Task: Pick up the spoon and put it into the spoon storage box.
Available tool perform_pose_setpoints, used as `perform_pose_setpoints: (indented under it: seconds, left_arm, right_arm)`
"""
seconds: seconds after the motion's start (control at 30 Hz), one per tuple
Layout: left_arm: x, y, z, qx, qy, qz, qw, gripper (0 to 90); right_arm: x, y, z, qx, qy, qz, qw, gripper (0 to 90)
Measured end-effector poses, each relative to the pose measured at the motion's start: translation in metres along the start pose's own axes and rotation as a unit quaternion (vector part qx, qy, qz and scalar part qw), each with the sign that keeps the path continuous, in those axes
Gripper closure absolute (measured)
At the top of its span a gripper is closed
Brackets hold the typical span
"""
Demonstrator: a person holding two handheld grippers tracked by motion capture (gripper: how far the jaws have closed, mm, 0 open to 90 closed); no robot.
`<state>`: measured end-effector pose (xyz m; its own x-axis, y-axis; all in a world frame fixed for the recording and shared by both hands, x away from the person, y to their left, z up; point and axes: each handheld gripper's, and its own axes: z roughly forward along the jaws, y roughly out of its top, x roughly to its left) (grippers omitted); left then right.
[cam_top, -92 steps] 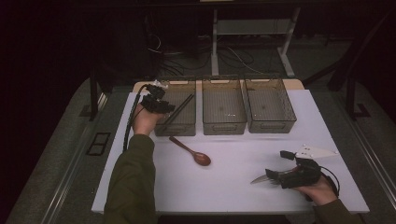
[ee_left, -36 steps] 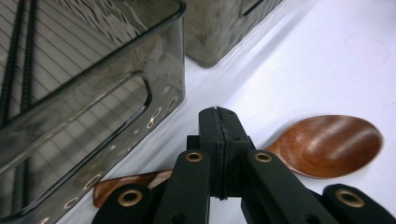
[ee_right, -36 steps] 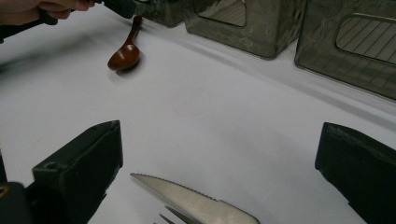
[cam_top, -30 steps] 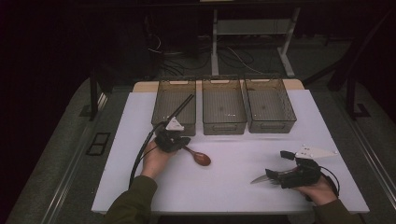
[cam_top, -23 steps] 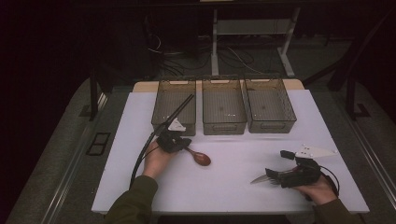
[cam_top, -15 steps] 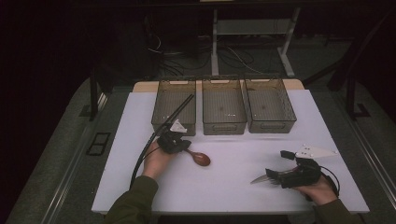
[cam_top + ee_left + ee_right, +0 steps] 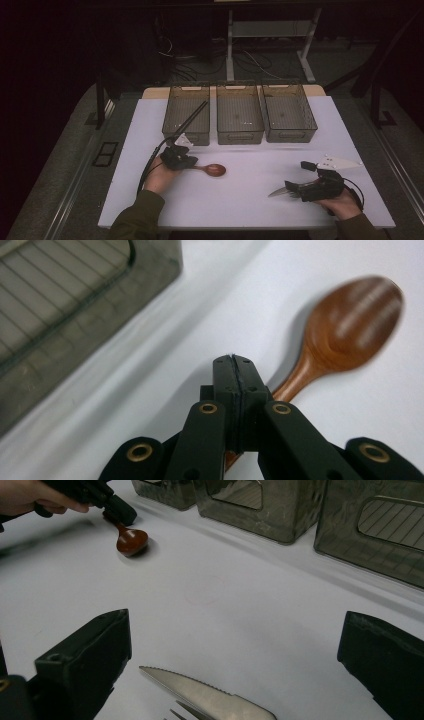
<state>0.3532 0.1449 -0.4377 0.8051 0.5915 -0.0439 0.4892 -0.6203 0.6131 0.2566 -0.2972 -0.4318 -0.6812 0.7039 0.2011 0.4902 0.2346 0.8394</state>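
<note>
A brown wooden spoon point(image 7: 216, 170) lies on the white table, bowl to the right. My left gripper point(image 7: 190, 163) is low over its handle with the jaws shut flat against each other. In the left gripper view the spoon point(image 7: 350, 325) runs out from under the left gripper point(image 7: 233, 360), and no gap shows between the pads. My right gripper point(image 7: 299, 176) rests near the front right edge, open wide. A serrated knife point(image 7: 200, 692) and fork tines point(image 7: 182, 714) lie between the open jaws of the right gripper point(image 7: 235, 645). The knife point(image 7: 277, 191) blade points left.
Three dark see-through bins stand in a row at the back: left bin point(image 7: 176, 112), middle bin point(image 7: 239, 135), right bin point(image 7: 289, 135). A thin black stick point(image 7: 192, 116) leans in the left bin. The white table point(image 7: 250, 205) ends close to both forearms.
The left hand came back from the left bin to the spoon's handle. Over the last second the spoon's handle has swung to lie level. The right hand stayed put.
</note>
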Motion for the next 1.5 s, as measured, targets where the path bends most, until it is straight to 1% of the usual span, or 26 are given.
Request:
perform_pose_setpoints:
  seconds: [0.03, 0.17, 0.33, 0.4, 0.5, 0.57, 0.63, 0.67, 0.7, 0.73, 0.8, 0.83, 0.9, 0.93, 1.0, 1.17, 1.27, 1.3, 1.4, 1.5]
  left_arm:
    - [-0.001, -0.002, -0.002, 0.002, -0.002, -0.002, 1.0000, 89.4]
    - [-0.007, -0.007, -0.006, 0.006, -0.009, 0.002, 0.9999, 89.4]
    - [-0.014, -0.014, -0.012, 0.007, -0.019, -0.006, 0.9998, 89.4]
    - [-0.015, -0.016, -0.013, 0.005, -0.022, -0.007, 0.9997, 89.4]
    - [-0.014, -0.016, -0.014, -0.002, -0.018, -0.008, 0.9998, 89.3]
    - [-0.012, -0.016, -0.017, -0.015, -0.019, -0.012, 0.9996, 89.2]
    - [-0.012, -0.015, -0.020, -0.026, -0.020, -0.012, 0.9994, 87.0]
    - [-0.012, -0.015, -0.021, -0.031, -0.020, -0.016, 0.9992, 85.7]
    - [-0.012, -0.014, -0.023, -0.038, -0.020, -0.013, 0.9990, 84.3]
    - [-0.013, -0.014, -0.024, -0.046, -0.021, -0.020, 0.9985, 82.7]
    - [-0.014, -0.012, -0.027, -0.056, -0.022, -0.015, 0.9981, 79.5]
    - [-0.015, -0.011, -0.028, -0.060, -0.022, -0.016, 0.9978, 77.7]
    - [-0.017, -0.009, -0.029, -0.071, -0.027, -0.017, 0.9970, 73.9]
    - [-0.019, -0.008, -0.029, -0.077, -0.031, -0.022, 0.9963, 71.4]
    - [-0.021, -0.005, -0.029, -0.087, -0.037, -0.020, 0.9953, 66.4]
    - [-0.026, 0.002, -0.024, -0.101, -0.045, -0.018, 0.9937, 54.5]
    - [-0.030, 0.006, -0.018, -0.100, -0.047, -0.017, 0.9937, 47.3]
    - [-0.031, 0.007, -0.017, -0.102, -0.049, -0.018, 0.9935, 45.8]
    - [-0.034, 0.012, -0.012, -0.104, -0.051, -0.010, 0.9932, 42.6]
    - [-0.036, 0.015, -0.007, -0.107, -0.055, -0.009, 0.9927, 39.8]
  right_arm:
    - [0.000, 0.000, 0.000, -0.001, 0.000, 0.001, 1.0000, 1.1]
    - [0.000, 0.000, 0.000, 0.000, 0.000, 0.000, 1.0000, 1.1]
    - [0.000, 0.000, 0.000, -0.002, -0.001, 0.001, 1.0000, 1.1]
    - [0.000, 0.000, 0.000, -0.002, -0.001, 0.000, 1.0000, 1.1]
    - [0.000, 0.000, 0.000, -0.002, -0.001, -0.001, 1.0000, 1.1]
    - [0.000, 0.000, 0.000, -0.002, 0.000, -0.001, 1.0000, 1.1]
    - [0.000, 0.000, 0.000, -0.003, 0.000, 0.000, 1.0000, 1.1]
    - [0.000, 0.000, 0.000, -0.002, 0.000, 0.001, 1.0000, 1.1]
    - [0.000, 0.000, 0.000, -0.003, 0.000, 0.001, 1.0000, 1.1]
    - [0.000, 0.000, 0.000, -0.001, 0.000, 0.000, 1.0000, 1.1]
    - [0.000, 0.000, 0.000, -0.001, 0.001, 0.000, 1.0000, 1.1]
    - [0.000, 0.000, 0.000, -0.001, 0.001, 0.001, 1.0000, 1.1]
    - [0.000, 0.000, 0.000, -0.002, 0.002, 0.001, 1.0000, 1.1]
    - [-0.001, 0.000, 0.000, -0.002, 0.002, 0.003, 1.0000, 1.1]
    - [0.000, 0.000, 0.000, -0.002, 0.002, 0.002, 1.0000, 1.1]
    - [-0.001, 0.000, 0.001, -0.002, 0.004, 0.000, 1.0000, 1.1]
    - [0.000, 0.000, 0.001, 0.000, 0.004, -0.003, 1.0000, 1.1]
    - [0.001, 0.000, 0.001, 0.002, 0.004, -0.002, 1.0000, 1.1]
    - [0.001, -0.001, 0.004, 0.005, 0.006, -0.005, 1.0000, 1.1]
    - [0.003, -0.002, 0.010, 0.019, 0.010, -0.009, 0.9997, 1.1]
